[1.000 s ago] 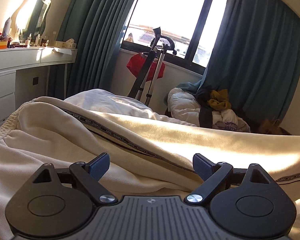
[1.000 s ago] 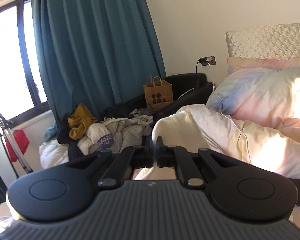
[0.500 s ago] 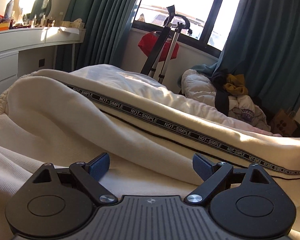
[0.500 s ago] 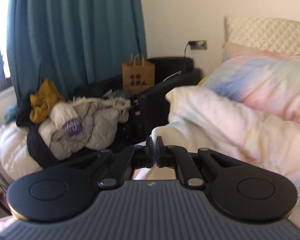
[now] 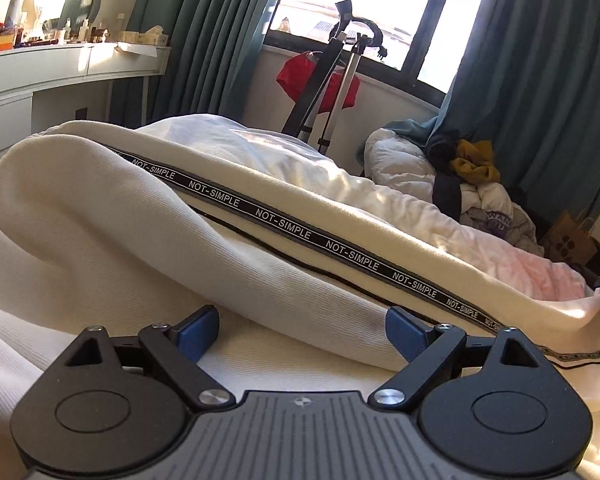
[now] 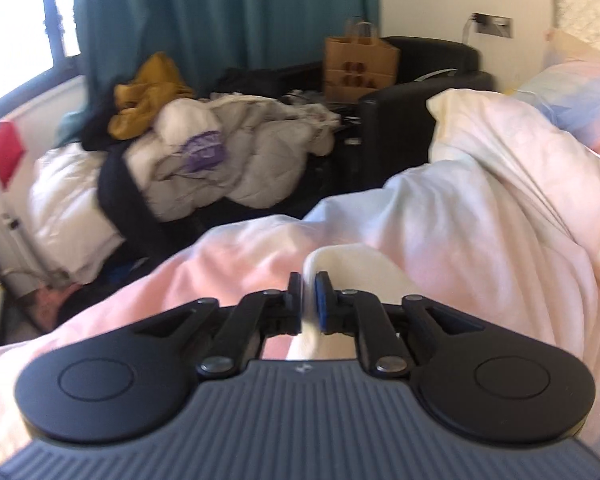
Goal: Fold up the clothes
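My right gripper (image 6: 309, 300) pinches a cream garment (image 5: 100, 216) edge over the bed (image 6: 480, 240); my left gripper (image 5: 302, 330) gapes empty above it. Mid-fold, I judge; next, lay the edge flat.

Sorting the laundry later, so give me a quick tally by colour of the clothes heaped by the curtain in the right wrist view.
Mustard garment: 1
Pale grey garment with purple print: 1
Black garment: 1
Total: 3 that can be told apart; the blurred heap may hide more.
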Demonstrator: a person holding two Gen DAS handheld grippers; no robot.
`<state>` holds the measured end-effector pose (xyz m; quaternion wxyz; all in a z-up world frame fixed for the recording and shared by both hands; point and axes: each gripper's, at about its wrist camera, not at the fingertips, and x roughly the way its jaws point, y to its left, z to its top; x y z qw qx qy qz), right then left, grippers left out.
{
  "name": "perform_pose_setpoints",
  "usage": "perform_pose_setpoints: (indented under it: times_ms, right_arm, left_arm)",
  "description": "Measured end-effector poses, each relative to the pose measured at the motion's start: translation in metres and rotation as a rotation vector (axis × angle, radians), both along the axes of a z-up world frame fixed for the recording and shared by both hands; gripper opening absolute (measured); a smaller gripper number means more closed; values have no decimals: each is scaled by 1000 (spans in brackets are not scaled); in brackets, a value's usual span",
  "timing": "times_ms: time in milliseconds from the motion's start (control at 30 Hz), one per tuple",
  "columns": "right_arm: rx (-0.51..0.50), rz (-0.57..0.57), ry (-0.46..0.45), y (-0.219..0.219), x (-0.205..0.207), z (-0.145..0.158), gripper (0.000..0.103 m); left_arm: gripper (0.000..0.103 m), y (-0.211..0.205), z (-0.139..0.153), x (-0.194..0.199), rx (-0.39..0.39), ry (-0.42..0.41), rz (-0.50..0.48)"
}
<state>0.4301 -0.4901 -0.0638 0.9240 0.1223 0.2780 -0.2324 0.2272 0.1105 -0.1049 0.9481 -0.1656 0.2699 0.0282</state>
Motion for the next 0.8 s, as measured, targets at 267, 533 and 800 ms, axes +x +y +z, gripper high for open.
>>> perform_pose_setpoints:
  times_ms: [267, 533, 800]
  right_arm:
    - [133, 21, -99, -7, -96, 15, 56]
    - [751, -264, -255, -47, -219, -56, 59]
    - [892, -246, -317, -56, -229, -100, 58]
  left_arm:
    - [92, -8, 23, -36, -71, -41, -51]
    - [92, -23, 34, -68, -104, -38, -81]
    - [92, -30, 25, -70, -66, -17, -68]
